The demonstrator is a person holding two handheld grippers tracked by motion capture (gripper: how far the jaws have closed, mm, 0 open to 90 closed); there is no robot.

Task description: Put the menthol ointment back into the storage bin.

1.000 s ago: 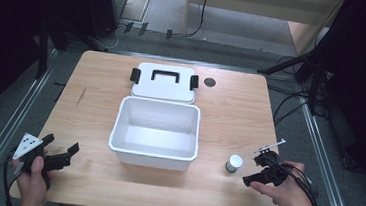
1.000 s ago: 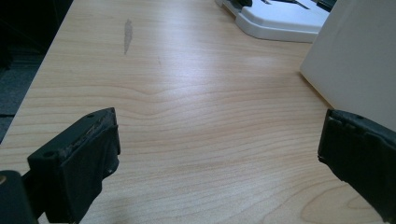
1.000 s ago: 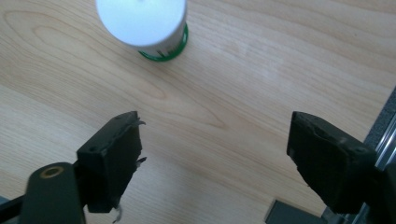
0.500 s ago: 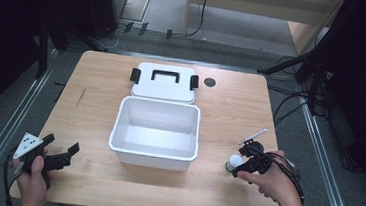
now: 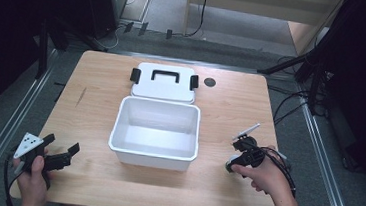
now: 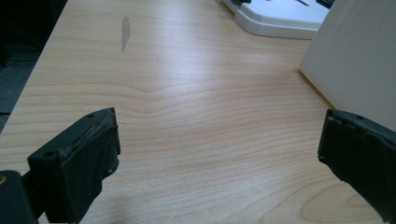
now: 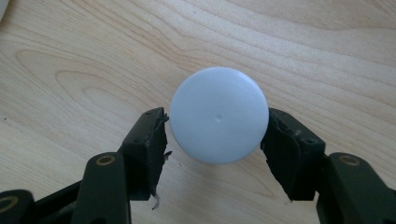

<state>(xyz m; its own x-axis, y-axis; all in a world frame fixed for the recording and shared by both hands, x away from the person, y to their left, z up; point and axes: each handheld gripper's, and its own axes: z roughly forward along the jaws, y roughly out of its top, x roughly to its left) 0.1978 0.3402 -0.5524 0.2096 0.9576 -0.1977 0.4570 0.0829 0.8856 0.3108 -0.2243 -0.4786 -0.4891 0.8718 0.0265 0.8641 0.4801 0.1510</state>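
Small jar with white round cap (image 7: 218, 115) stands upright on the table (image 5: 213, 196), just right of the open white bin (image 5: 156, 131); long axis vertical, cap up. Right gripper (image 7: 215, 135) has just been closing, pads touching both sides of the cap (grip looks high). Risk: jar tips or slips on lifting. Left gripper (image 6: 219, 154) gapes empty, left of the bin.
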